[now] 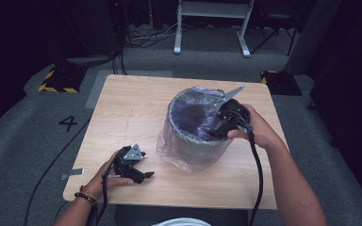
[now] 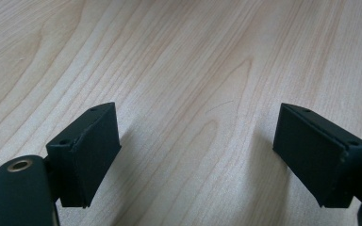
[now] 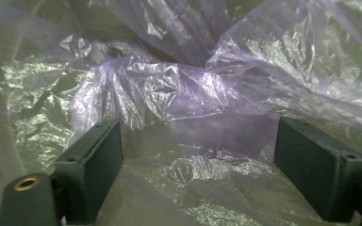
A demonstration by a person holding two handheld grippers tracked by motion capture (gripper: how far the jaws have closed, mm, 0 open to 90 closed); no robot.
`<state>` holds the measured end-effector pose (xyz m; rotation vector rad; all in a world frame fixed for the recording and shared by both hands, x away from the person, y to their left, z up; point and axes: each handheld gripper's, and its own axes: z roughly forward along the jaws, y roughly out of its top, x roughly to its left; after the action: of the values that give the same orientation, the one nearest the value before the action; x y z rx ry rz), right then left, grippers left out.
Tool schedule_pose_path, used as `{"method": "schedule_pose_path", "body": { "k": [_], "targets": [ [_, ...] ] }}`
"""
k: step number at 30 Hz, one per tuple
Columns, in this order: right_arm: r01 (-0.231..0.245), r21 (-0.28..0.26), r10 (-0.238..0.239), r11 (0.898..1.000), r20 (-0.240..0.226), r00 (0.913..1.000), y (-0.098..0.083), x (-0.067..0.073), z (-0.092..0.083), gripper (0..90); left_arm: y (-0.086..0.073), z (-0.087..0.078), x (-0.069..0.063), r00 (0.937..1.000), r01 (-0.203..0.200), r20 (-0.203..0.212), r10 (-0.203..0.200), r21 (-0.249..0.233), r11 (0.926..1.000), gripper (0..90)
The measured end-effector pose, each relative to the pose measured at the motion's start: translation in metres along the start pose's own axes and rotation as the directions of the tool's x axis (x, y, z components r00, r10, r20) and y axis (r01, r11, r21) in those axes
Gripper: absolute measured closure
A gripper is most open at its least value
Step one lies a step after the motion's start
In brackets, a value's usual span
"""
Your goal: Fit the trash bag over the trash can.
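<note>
Right now your right gripper (image 1: 215,128) is sunk into the mouth of the bin (image 1: 195,129), which stands on the right half of the wooden table (image 1: 122,113), and its front end is hidden behind the rim in the high view. Your right hand (image 1: 254,126) wraps the gripper's body just outside the rim, and the grey three-cornered plate sticks up above it. From the right gripper view you look straight at the pale purple plastic liner (image 3: 179,89), crumpled into folds; your jaws stand wide apart with loose film lying low between them, and neither pad presses on it. Whether the film touches the inner faces of the pads is hard to make out, because the plastic is see-through and glossy. The bottom of the bin is covered by liner and you cannot see it. Outside, the liner hangs down over the bin's wall and bunches on the tabletop, blurring the bin's base.

Your left gripper (image 1: 143,175) rests low at the near left of the table, well apart from the bin, held by your left hand (image 1: 104,176). Its jaws also stand wide, with bare wood grain between them. Your forearms are cut off by the bottom edge of the high view.
</note>
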<state>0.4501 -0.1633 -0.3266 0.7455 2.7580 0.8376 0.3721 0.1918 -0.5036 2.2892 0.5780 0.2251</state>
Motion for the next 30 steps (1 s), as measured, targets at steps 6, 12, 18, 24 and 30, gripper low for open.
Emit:
{"method": "schedule_pose_path", "body": {
  "k": [6, 12, 18, 24, 30],
  "targets": [
    [-0.010, -0.092, 0.011, 0.996, 0.014, 0.9998, -0.003, 0.001, -0.006, 19.8, 0.000, 0.000, 0.000, 1.0000, 0.000, 0.000, 0.000, 0.000, 1.0000, 15.0],
    [0.003, -0.200, -0.003, 0.980, 0.003, 1.0000, -0.005, 0.004, -0.016, 19.6, 0.000, 0.000, 0.000, 1.0000, 0.000, -0.001, 0.000, 0.000, 1.0000, 15.0],
    [0.034, -0.259, -0.031, 0.965, 0.018, 0.9994, -0.006, 0.010, -0.027, 19.4, 0.000, 0.000, 0.000, 1.0000, 0.000, 0.000, 0.000, 0.000, 1.0000, 15.0],
    [0.041, -0.319, -0.038, 0.947, 0.015, 0.9992, -0.012, 0.013, -0.039, 23.9, 0.000, 0.000, 0.000, 1.0000, 0.000, -0.001, 0.000, 0.000, 1.0000, 15.0],
    [0.055, -0.356, -0.041, 0.933, 0.047, 0.9980, -0.022, 0.017, -0.050, 24.4, 0.000, 0.000, 0.000, 1.0000, 0.000, -0.001, 0.000, 0.000, 1.0000, 15.0]
  ]
}}
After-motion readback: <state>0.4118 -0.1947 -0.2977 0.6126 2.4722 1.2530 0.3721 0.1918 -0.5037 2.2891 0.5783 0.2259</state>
